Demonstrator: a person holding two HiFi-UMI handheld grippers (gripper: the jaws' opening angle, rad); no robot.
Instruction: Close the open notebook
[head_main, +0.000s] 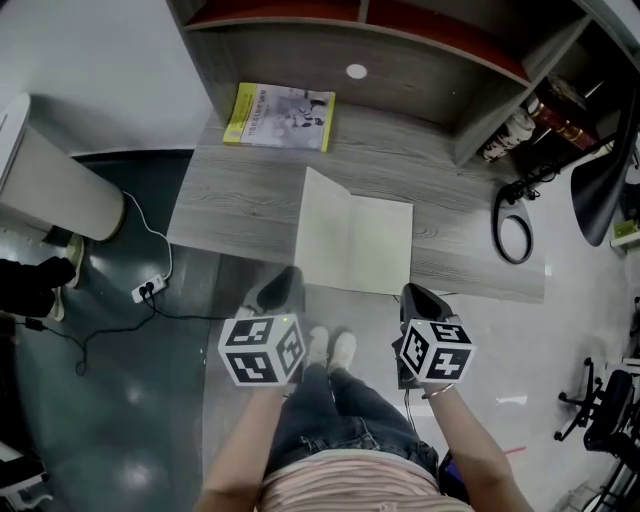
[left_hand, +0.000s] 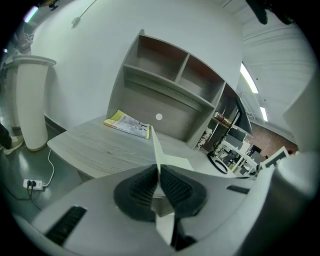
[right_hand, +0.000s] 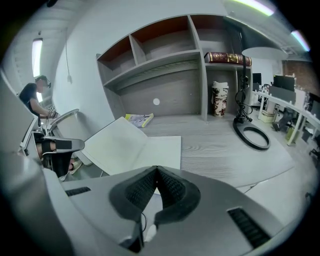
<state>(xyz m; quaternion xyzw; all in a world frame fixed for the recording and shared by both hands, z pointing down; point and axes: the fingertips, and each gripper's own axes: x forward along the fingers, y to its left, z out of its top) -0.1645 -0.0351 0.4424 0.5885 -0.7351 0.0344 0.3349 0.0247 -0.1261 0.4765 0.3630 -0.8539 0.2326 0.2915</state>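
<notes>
Jaws of left gripper (left_hand: 159, 169) tight on raised notebook (head_main: 358, 242) leaf; right gripper (right_hand: 156, 170) jaws together.

Count: 1 open cream-paged notebook (head_main: 355, 240); 1 yellow-edged printed booklet (head_main: 280, 117); 1 black ring-shaped base (head_main: 513, 238); 1 white power strip (head_main: 148, 290); 1 grey wood-grain bench (head_main: 240, 190); 2 grey grippers: left gripper (left_hand: 159, 172), right gripper (right_hand: 156, 170).
</notes>
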